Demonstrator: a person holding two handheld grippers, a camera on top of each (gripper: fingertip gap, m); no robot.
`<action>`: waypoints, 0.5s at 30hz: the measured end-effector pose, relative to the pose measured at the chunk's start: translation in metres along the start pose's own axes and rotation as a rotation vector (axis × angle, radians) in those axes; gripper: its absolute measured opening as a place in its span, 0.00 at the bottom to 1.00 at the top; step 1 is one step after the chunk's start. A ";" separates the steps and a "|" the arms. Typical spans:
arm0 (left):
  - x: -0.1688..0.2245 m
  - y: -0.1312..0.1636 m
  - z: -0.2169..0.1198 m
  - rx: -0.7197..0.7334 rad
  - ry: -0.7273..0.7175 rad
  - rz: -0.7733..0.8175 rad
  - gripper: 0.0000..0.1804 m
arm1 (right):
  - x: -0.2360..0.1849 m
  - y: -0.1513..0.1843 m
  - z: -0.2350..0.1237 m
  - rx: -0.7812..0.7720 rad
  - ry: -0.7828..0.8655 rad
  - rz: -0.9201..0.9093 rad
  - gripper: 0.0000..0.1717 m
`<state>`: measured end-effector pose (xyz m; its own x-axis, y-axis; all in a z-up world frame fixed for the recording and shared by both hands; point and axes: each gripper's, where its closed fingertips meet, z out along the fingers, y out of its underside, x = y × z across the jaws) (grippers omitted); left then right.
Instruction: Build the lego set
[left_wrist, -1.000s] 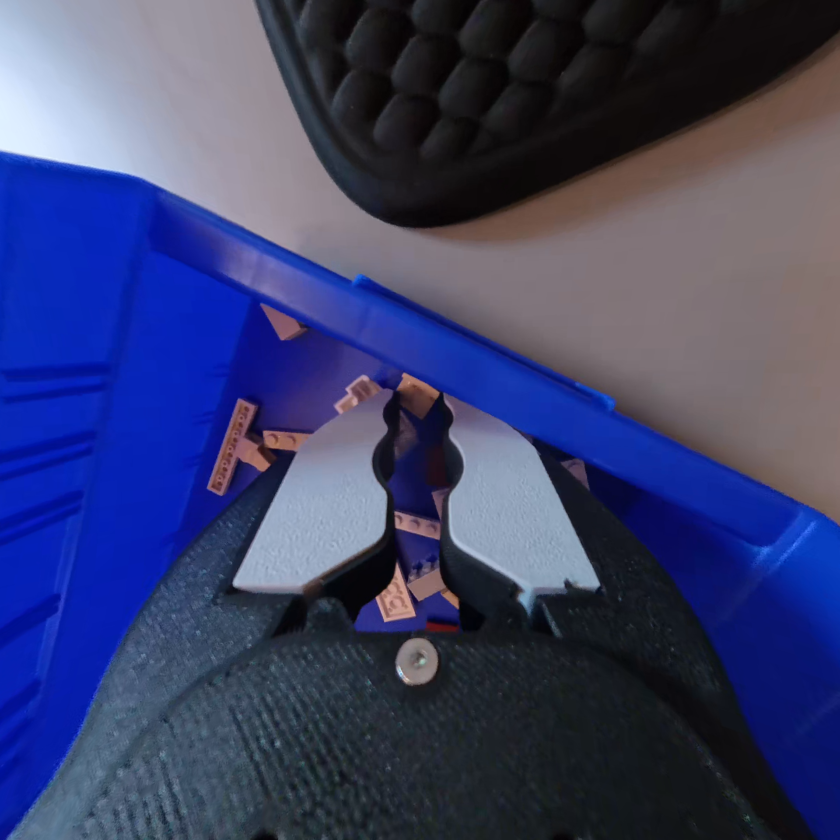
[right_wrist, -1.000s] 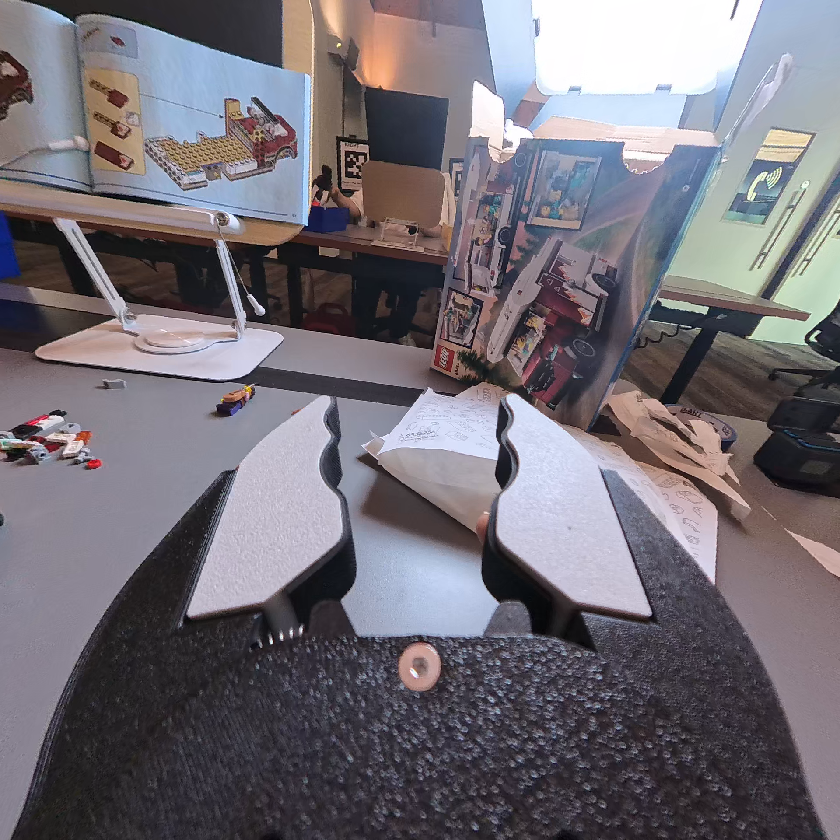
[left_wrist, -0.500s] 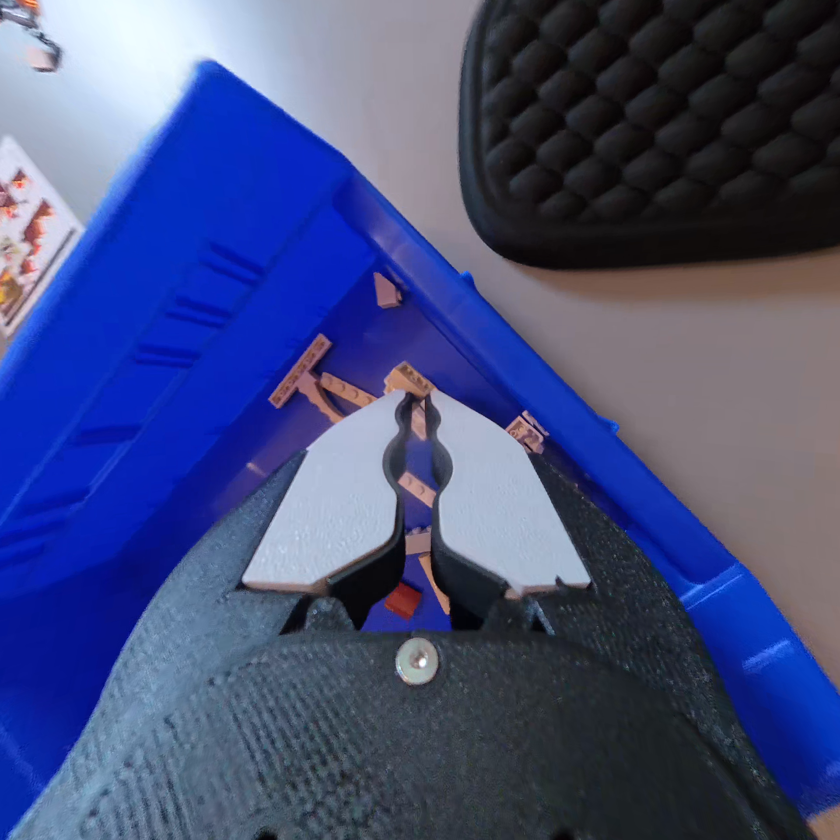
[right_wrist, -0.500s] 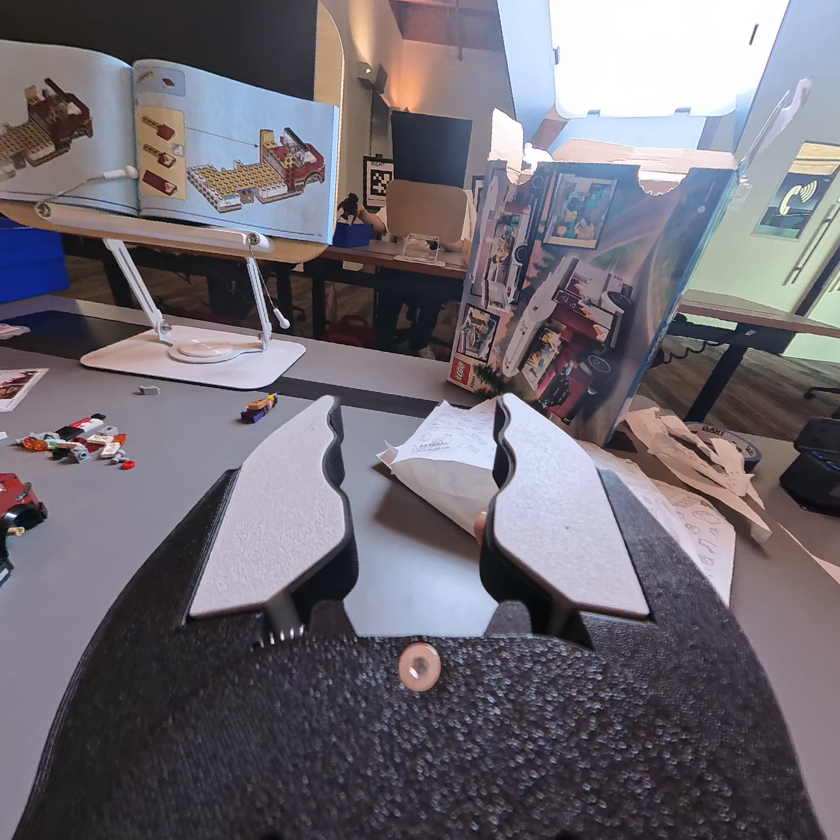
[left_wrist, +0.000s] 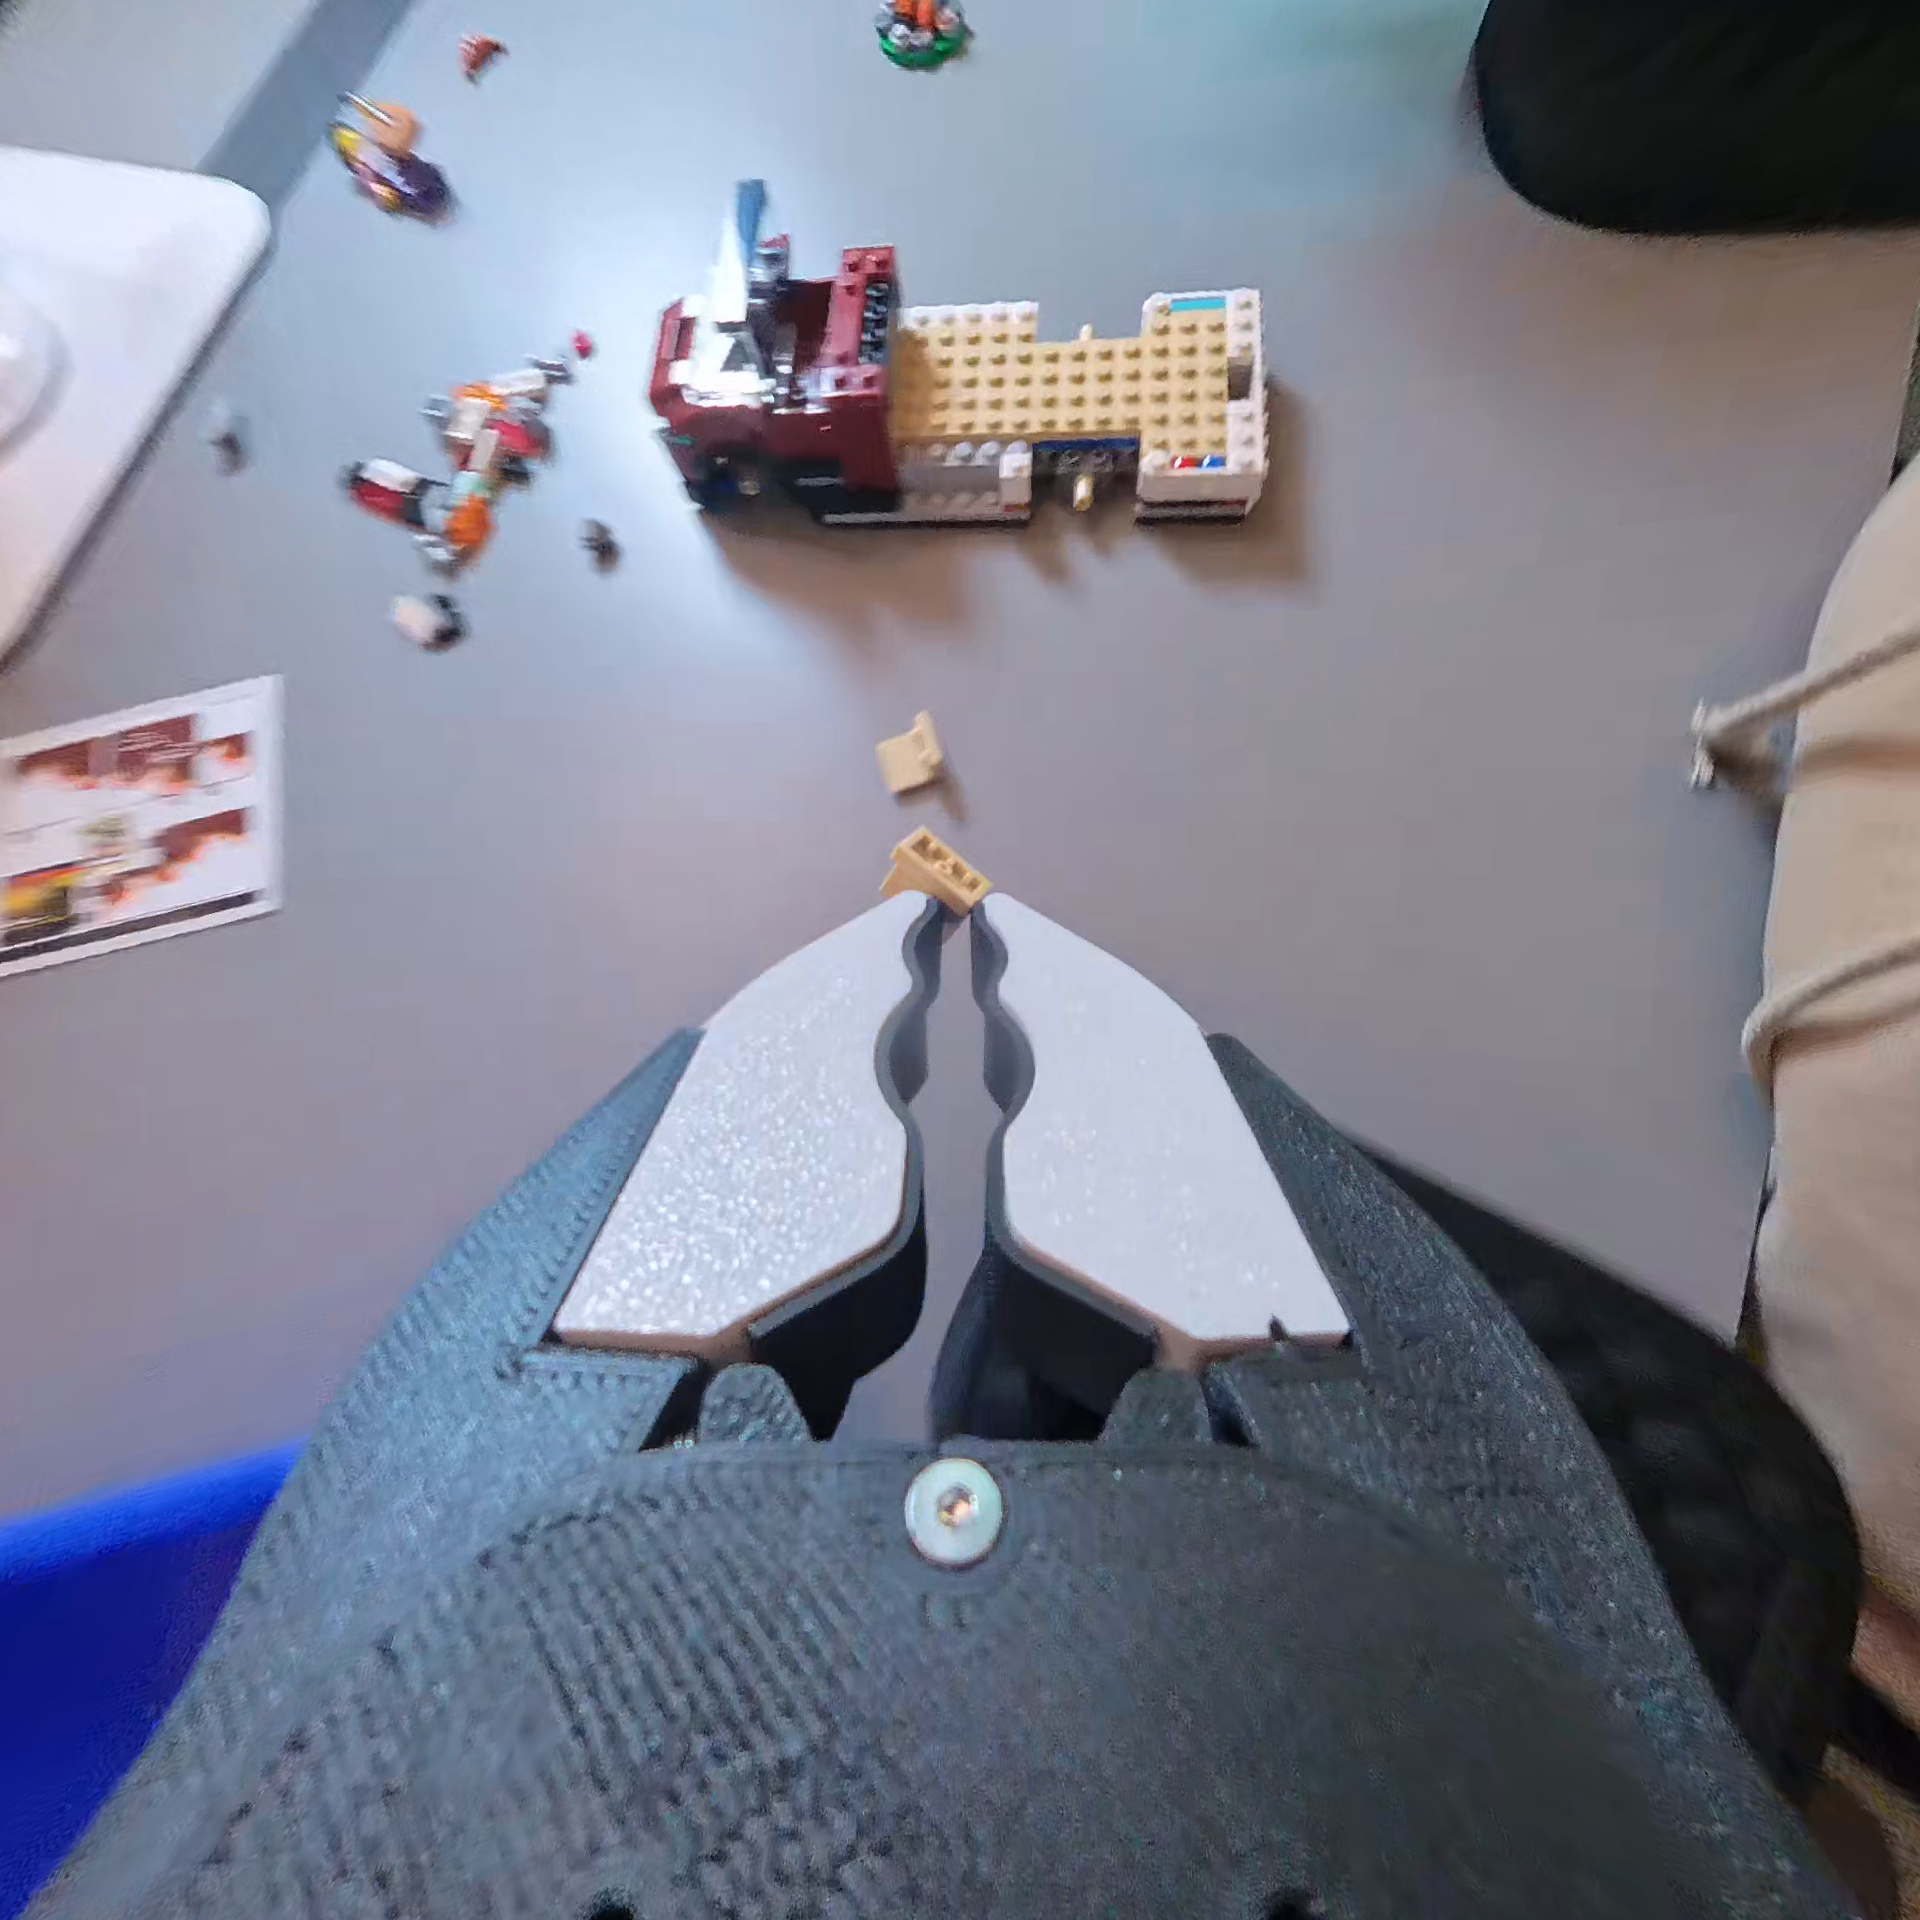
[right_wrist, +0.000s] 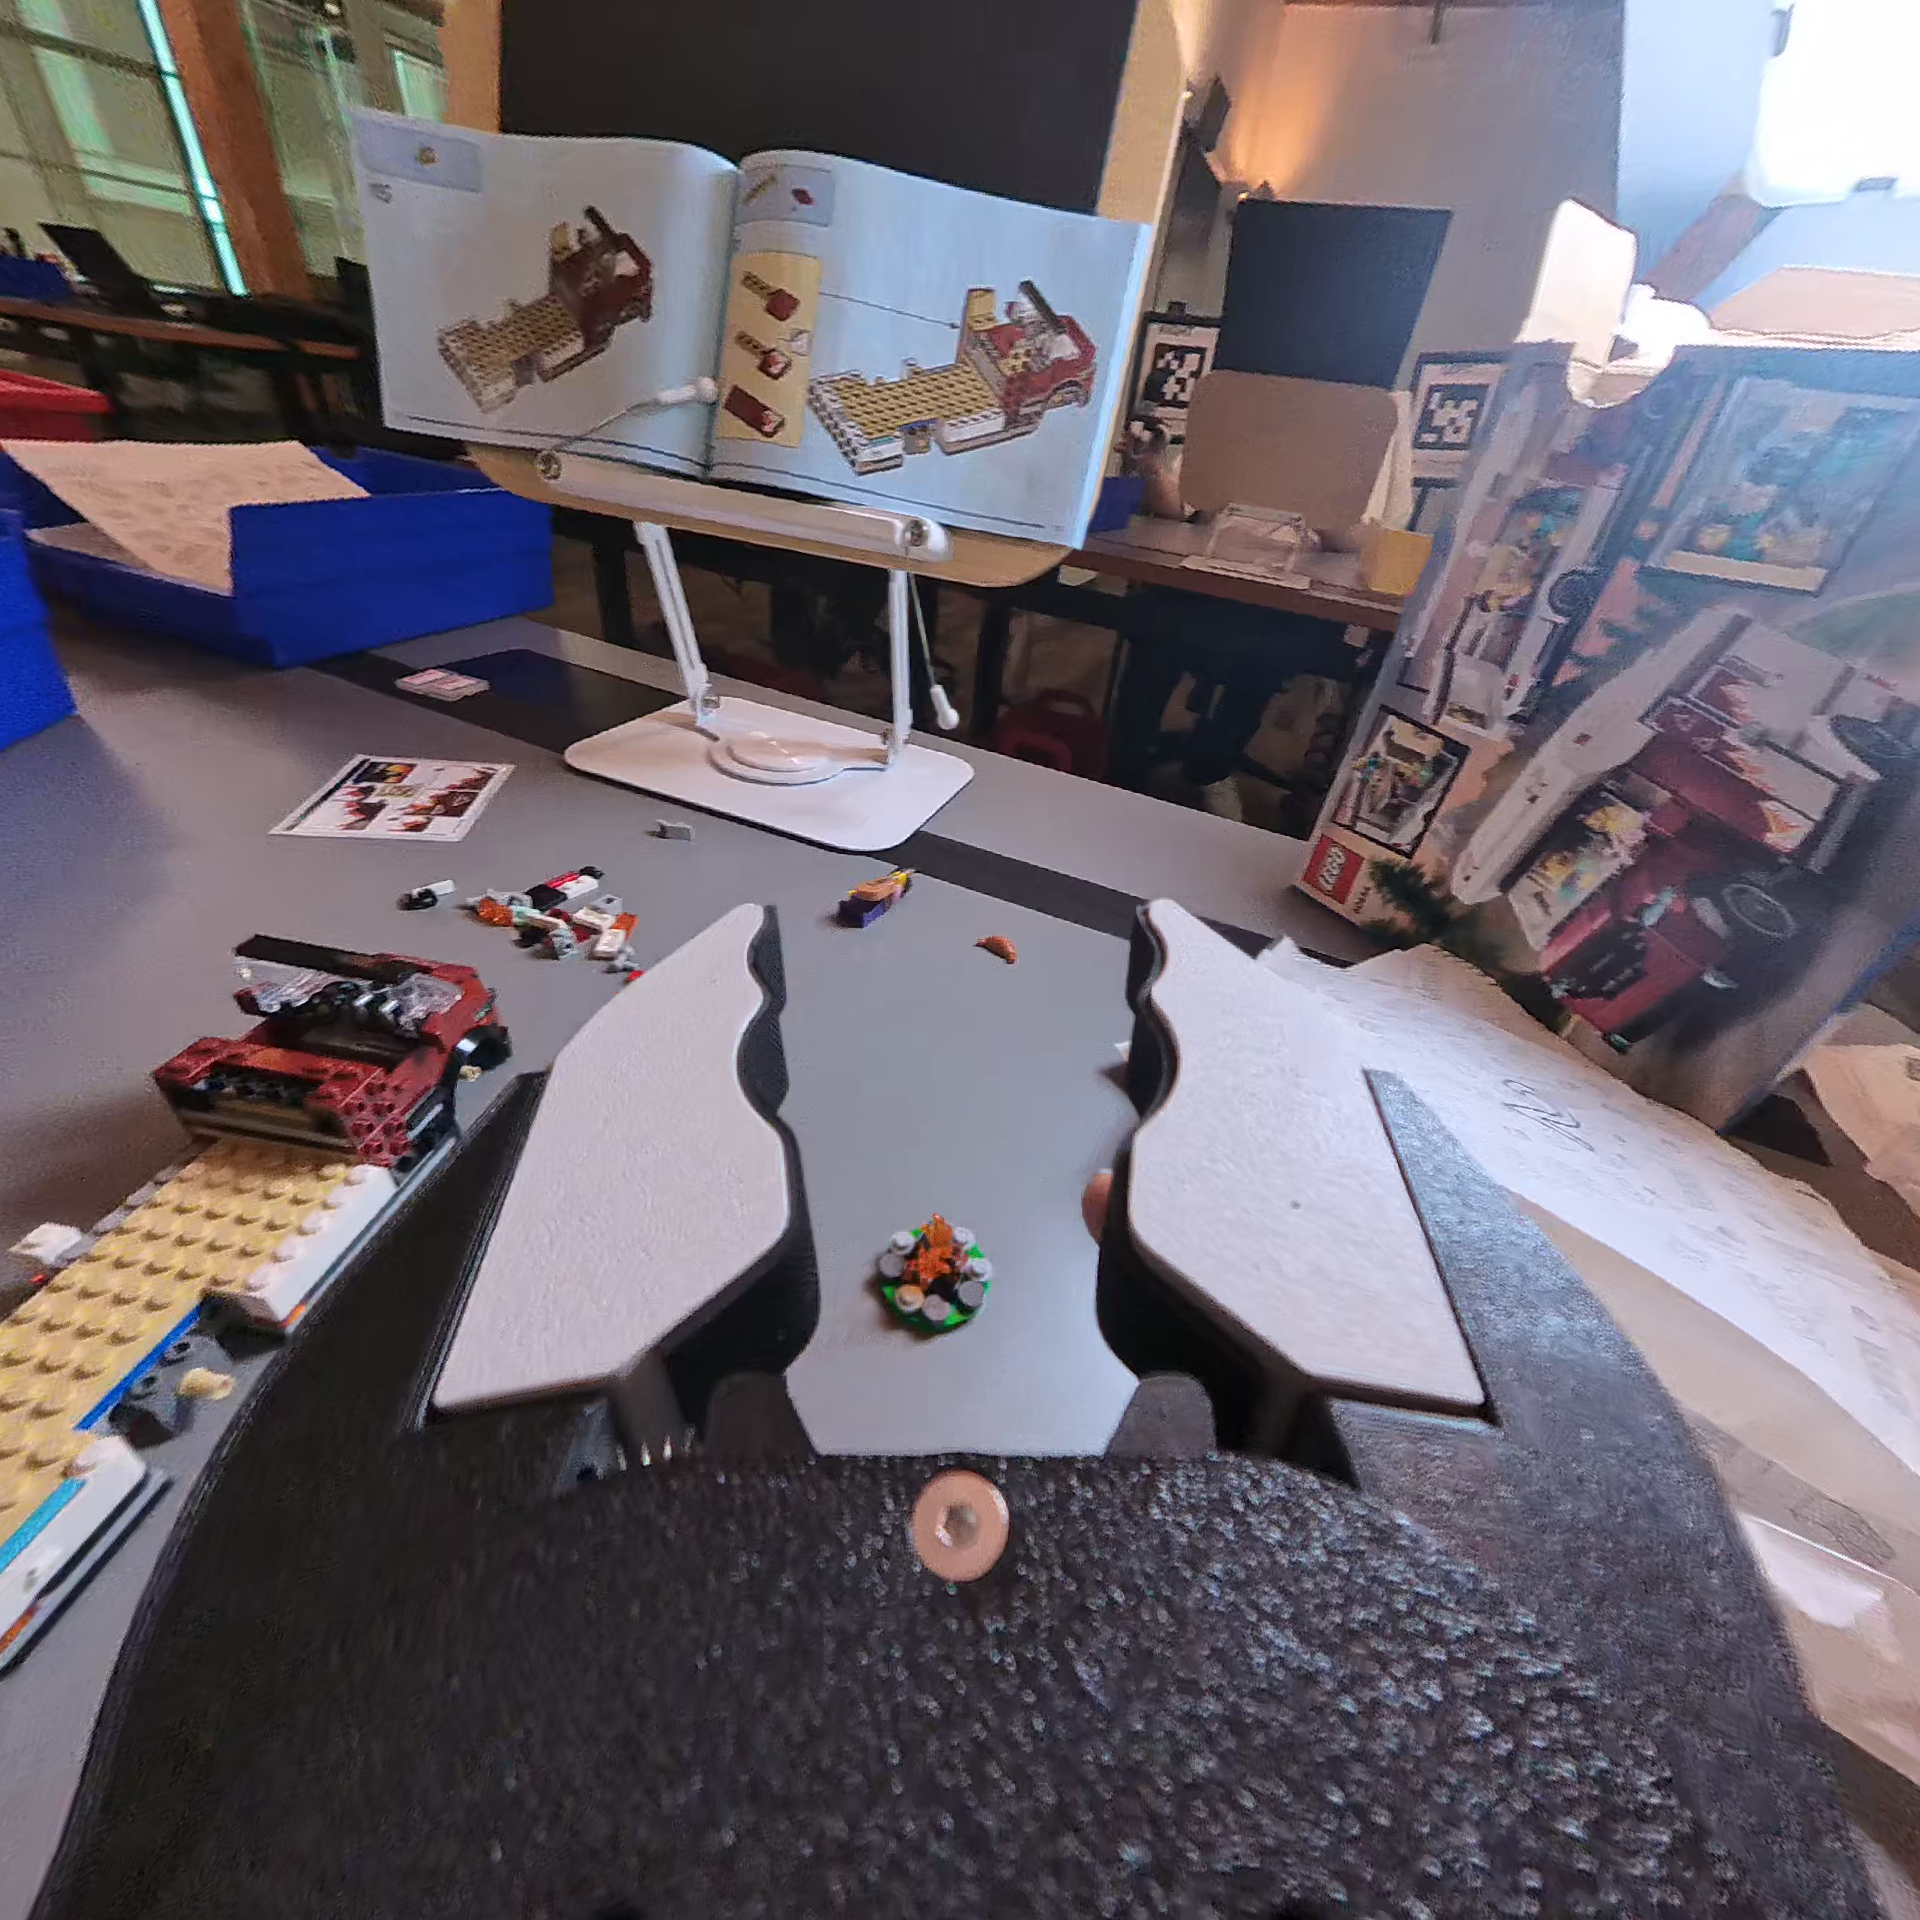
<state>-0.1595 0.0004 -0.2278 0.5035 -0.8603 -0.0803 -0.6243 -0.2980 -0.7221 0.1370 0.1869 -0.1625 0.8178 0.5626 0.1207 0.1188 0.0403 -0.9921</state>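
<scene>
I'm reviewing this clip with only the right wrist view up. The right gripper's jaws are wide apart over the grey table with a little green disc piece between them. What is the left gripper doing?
Observer: The left gripper is shut on a small tan brick, pinched at its fingertips above the table.
Operator: Anything near that brick?
Observer: Another tan piece lies loose on the table just beyond it.
Operator: Where is the model from there?
Observer: The half-built red and tan vehicle sits farther ahead of the left gripper, not touching it.
</scene>
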 end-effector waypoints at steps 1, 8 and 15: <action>0.006 -0.003 0.017 -0.011 0.018 -0.024 0.03 | -0.007 0.001 0.000 -0.008 -0.028 0.002 0.37; 0.020 -0.009 0.099 -0.151 0.009 -0.022 0.03 | -0.037 0.011 -0.001 -0.035 -0.166 0.051 0.37; 0.023 -0.024 0.097 -0.081 0.014 -0.018 0.19 | -0.046 0.014 -0.003 -0.040 -0.211 0.076 0.37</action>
<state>-0.0751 0.0279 -0.2785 0.5073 -0.8598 -0.0581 -0.6618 -0.3455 -0.6653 0.1025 0.1591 -0.1817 0.6897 0.7234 0.0315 0.0865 -0.0391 -0.9955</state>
